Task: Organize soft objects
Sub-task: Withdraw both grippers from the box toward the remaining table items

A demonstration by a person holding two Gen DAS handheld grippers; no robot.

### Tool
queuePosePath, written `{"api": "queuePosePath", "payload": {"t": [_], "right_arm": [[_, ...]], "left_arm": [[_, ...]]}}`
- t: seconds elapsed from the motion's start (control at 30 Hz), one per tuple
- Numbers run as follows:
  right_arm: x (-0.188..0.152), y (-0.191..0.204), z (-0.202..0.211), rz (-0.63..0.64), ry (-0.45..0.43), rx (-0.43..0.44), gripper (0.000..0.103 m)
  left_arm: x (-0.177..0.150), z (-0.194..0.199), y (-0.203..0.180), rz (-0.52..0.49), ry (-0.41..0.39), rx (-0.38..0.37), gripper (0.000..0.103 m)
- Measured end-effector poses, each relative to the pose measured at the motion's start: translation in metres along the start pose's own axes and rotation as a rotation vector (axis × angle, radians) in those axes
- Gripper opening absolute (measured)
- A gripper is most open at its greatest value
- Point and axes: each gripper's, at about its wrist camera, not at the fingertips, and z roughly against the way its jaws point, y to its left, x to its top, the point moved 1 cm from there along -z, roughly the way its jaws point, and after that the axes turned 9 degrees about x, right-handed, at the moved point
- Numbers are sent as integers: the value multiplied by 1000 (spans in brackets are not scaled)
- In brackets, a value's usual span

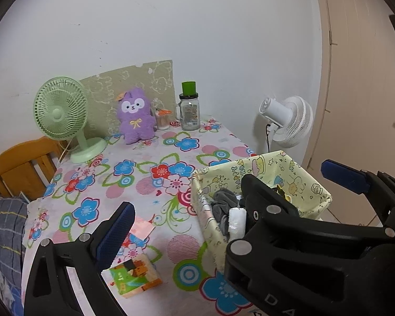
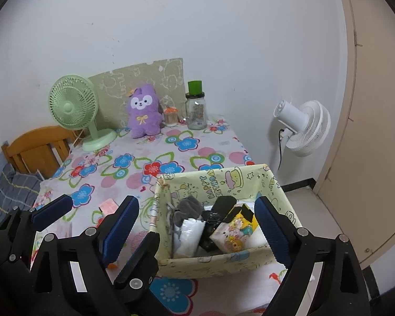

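A pale yellow cartoon-print box [image 2: 223,181] stands on the floral table's right front; it also shows in the left wrist view [image 1: 260,166]. Inside lie grey socks [image 2: 189,206], a black cloth [image 2: 223,204], a white pack [image 2: 191,230] and a cartoon tissue pack [image 2: 234,233]. A purple plush toy [image 1: 135,115] sits at the table's back, also in the right wrist view [image 2: 144,112]. A tissue pack [image 1: 135,275] lies at the front left. My right gripper [image 2: 197,226] is open and empty above the box. My left gripper [image 2: 85,212] is open and empty left of the box.
A green desk fan [image 1: 62,115] stands back left, a glass jar with green lid [image 1: 189,110] and a toothpick holder [image 1: 162,119] back centre. A white fan [image 1: 287,121] stands on the floor right of the table. A wooden chair [image 1: 18,168] is at left.
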Motion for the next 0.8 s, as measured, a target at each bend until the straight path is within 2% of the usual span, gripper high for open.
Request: {"api": "queuePosePath", "payload": {"t": [0.17,0.4,0.8], "right_arm": [[-3,18,10,23,-38,-20,99],[-10,43,15,43,-57,-19,101],[-28,89,5,92,-64,54,101]], "left_arm": [[-6,11,15,10,-14,-2,101],[-17,20,37,14,-25,11,101],[-43,23,77,31,-14,69,101]]}}
